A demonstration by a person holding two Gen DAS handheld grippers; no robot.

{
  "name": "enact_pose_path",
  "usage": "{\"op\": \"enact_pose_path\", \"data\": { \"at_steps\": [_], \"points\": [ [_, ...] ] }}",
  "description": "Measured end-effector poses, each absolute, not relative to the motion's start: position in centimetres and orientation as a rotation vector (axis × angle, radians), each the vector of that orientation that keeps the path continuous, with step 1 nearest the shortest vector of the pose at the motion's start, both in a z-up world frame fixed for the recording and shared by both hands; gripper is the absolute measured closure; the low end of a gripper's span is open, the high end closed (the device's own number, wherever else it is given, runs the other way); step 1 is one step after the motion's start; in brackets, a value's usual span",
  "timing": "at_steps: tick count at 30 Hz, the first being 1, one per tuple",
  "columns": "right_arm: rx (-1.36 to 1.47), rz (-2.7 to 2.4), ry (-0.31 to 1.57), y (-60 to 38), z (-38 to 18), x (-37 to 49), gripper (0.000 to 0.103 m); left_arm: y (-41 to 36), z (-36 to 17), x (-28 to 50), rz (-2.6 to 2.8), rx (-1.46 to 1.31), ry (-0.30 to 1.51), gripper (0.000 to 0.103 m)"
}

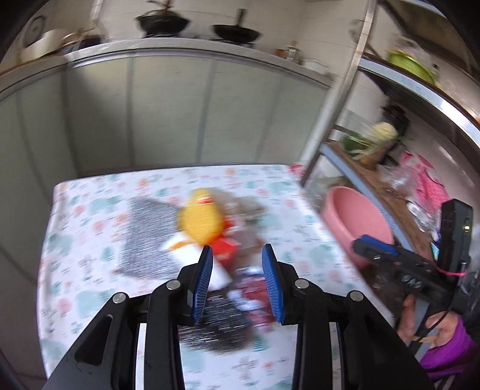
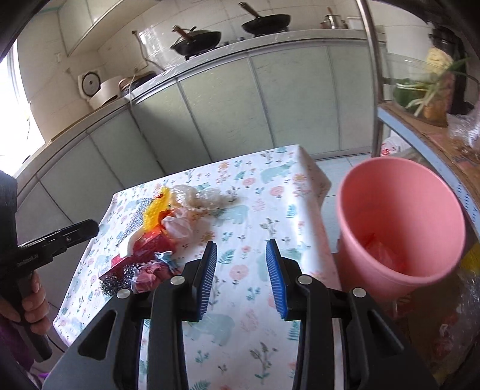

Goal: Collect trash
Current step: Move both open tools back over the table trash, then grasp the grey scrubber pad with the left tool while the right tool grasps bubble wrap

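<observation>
Pink bin (image 2: 399,228) beside floral tablecloth (image 2: 249,240)

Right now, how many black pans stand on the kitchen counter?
2. One lidded pan sits left on the stove; the other pan sits right of it. More may be hidden.

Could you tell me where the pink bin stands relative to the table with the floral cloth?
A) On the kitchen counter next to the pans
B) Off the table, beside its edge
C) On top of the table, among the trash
B: the right wrist view shows the pink bin standing off the floral cloth, beside its edge.
</observation>
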State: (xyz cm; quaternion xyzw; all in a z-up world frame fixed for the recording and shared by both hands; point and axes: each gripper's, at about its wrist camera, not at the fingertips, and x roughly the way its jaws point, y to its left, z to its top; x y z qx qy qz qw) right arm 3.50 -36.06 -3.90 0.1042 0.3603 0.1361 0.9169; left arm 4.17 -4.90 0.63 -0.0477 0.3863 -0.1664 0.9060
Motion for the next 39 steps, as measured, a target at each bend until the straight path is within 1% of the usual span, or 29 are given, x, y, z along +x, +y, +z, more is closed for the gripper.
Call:
{"op": "enact_pose_path", "data": {
  "at_steps": [5, 11, 16, 18, 19, 22, 25, 29, 31, 32, 33, 34, 35, 37, 38, 39],
  "points": [
    [0.201, 0.320, 0.772, -34.3, -4.2, 5.3, 0.068, -0.1, -1.0, 5.2, -0.218, -0.131, 0.829, 0.070],
    [0.174, 0.375, 0.793, -32.6, -4.4, 7.9, 0.068, 2.7, -3.0, 7.9, -0.142, -0.138, 0.867, 0.070],
    [0.159, 0.407, 0.811, -31.6, -4.6, 10.6, 0.068, 2.7, -5.6, 11.4, -0.135, -0.119, 0.926, 0.070],
    [0.157, 0.413, 0.817, -31.3, -4.8, 11.6, 0.066, 2.4, -6.5, 12.8, -0.135, -0.111, 0.949, 0.070],
    [0.157, 0.418, 0.820, -31.2, -4.9, 12.1, 0.063, 2.4, -6.9, 13.3, -0.136, -0.107, 0.957, 0.070],
    [0.177, 0.439, 0.834, -30.9, -5.3, 14.0, 0.062, 2.2, -7.9, 14.7, -0.135, -0.092, 0.980, 0.070],
    [0.173, 0.454, 0.848, -30.4, -6.1, 15.9, 0.061, 1.8, -8.6, 15.4, -0.144, -0.077, 0.998, 0.070],
    [0.147, 0.465, 0.880, -29.2, -7.4, 18.1, 0.061, 1.3, -8.8, 15.3, -0.153, -0.043, 0.972, 0.070],
    [0.126, 0.457, 0.894, -28.6, -8.1, 19.1, 0.061, 1.1, -8.8, 15.2, -0.160, -0.024, 0.963, 0.075],
    [0.124, 0.457, 0.902, -28.4, -8.4, 19.4, 0.061, 1.2, -8.8, 15.1, -0.163, -0.022, 0.961, 0.080],
    [0.120, 0.456, 0.916, -28.2, -8.8, 19.8, 0.061, 1.1, -8.7, 15.0, -0.159, -0.016, 0.953, 0.088],
    [0.119, 0.454, 0.916, -28.0, -9.0, 20.0, 0.061, 1.2, -8.6, 14.9, -0.157, -0.014, 0.947, 0.089],
    [0.121, 0.456, 0.908, -27.9, -9.1, 19.9, 0.061, 1.3, -8.4, 14.8, -0.159, -0.021, 0.940, 0.093],
    [0.124, 0.468, 0.911, -27.9, -9.1, 19.8, 0.061, 1.6, -8.0, 14.5, -0.163, -0.037, 0.927, 0.095],
    [0.130, 0.474, 0.915, -27.9, -9.1, 19.7, 0.063, 1.6, -7.7, 14.3, -0.160, -0.040, 0.919, 0.095],
    [0.141, 0.484, 0.920, -28.0, -9.2, 19.8, 0.069, 1.7, -7.4, 14.1, -0.159, -0.045, 0.909, 0.096]
  ]
}}
